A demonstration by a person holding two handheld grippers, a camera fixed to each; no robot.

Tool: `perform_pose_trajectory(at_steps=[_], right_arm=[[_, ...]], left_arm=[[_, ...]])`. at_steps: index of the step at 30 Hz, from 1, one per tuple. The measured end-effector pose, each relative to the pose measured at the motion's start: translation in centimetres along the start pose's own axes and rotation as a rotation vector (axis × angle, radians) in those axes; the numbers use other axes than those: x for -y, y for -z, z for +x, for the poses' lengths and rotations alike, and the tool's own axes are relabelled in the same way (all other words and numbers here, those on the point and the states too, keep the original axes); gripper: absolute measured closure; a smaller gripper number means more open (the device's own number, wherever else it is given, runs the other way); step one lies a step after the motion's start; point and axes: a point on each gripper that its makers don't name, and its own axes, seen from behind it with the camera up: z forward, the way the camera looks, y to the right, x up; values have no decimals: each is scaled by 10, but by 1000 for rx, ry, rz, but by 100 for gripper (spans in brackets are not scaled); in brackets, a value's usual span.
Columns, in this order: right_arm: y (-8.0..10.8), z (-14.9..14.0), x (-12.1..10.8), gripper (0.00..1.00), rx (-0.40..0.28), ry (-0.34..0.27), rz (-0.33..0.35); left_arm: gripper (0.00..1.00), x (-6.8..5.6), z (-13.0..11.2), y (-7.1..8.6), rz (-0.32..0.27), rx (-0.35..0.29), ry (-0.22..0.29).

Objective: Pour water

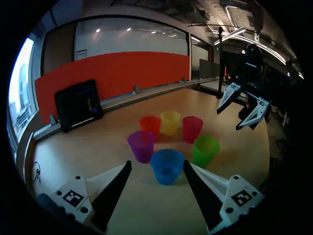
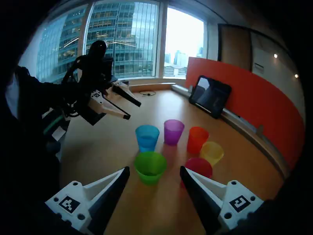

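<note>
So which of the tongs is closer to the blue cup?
Left. The left tongs face the blue cup, which sits just ahead of their open tips. The right tongs are farther off, with the green cup between them and the blue one.

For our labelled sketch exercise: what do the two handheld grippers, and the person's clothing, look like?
The left gripper and right gripper match: white angular bodies, tapering fingers with black inner faces, and a square black-and-white marker on each side. In the right gripper view, a black housing tops the left gripper; its holder wears a dark sleeve.
</note>
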Motion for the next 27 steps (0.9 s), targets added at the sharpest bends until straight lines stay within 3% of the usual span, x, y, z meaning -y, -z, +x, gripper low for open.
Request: perform_pose_trajectory(at_steps=[16, 27], right_arm=[[-38, -34, 2, 1, 59, 8, 21], [-61, -42, 3, 0, 69, 4, 44]], left_arm=[[2, -3, -42, -25, -35, 96, -6], [2, -10, -54, -43, -75, 127, -6]])
